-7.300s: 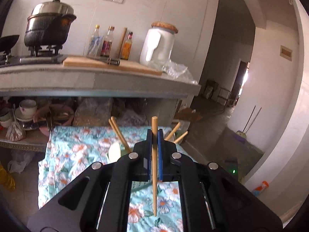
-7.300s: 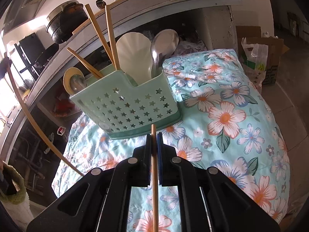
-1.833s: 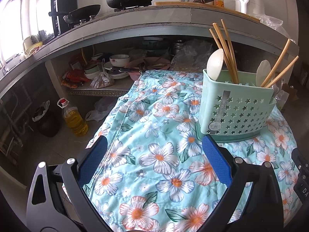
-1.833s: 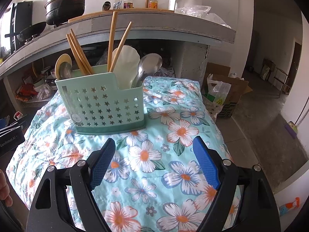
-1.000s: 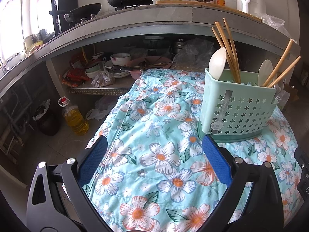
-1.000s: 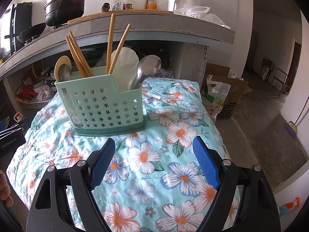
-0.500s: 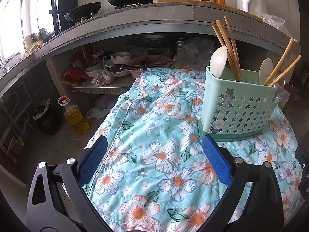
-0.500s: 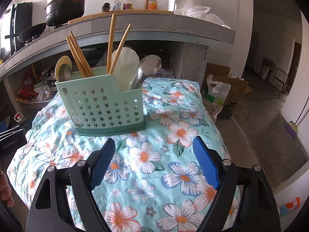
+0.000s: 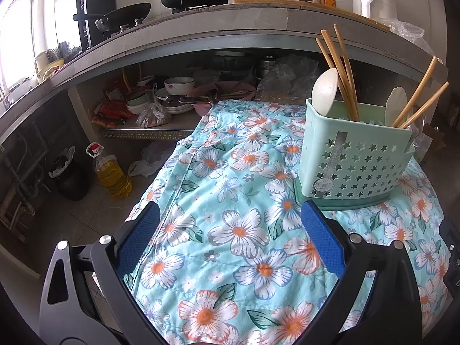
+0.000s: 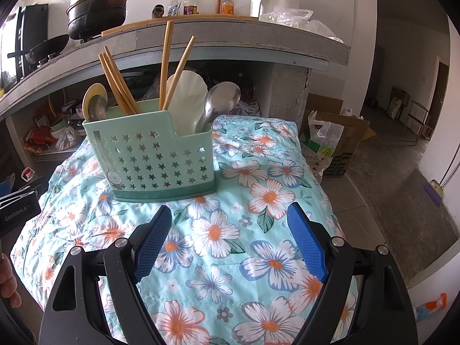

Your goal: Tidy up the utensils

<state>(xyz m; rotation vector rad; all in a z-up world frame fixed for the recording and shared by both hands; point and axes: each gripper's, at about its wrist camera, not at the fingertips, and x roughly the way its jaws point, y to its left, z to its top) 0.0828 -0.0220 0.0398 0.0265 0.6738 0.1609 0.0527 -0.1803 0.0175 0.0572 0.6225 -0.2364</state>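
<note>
A mint-green utensil caddy (image 10: 152, 161) with star-shaped holes stands on a table covered with a floral cloth (image 10: 258, 230). In it stand several wooden chopsticks (image 10: 165, 66), a white rice paddle (image 10: 187, 100), a metal spoon (image 10: 221, 97) and a small wooden-rimmed spoon (image 10: 95, 103). In the left wrist view the caddy (image 9: 353, 158) is to the upper right, with chopsticks (image 9: 339, 69) and a white spoon (image 9: 323, 92) sticking out. My right gripper (image 10: 228, 241) is open just in front of the caddy, empty. My left gripper (image 9: 230, 238) is open too, over bare cloth (image 9: 218, 230).
A concrete counter (image 10: 230, 37) with a black pot (image 10: 96, 8), bottles and a white appliance runs behind the table. Bowls and bags fill the shelf (image 9: 161, 106) under it. An oil bottle (image 9: 110, 172) stands on the floor at left, a cardboard box and bag (image 10: 330, 146) at right.
Long ago each gripper was shut on a chopstick; both are open and empty now. Over the last second nothing has visibly moved.
</note>
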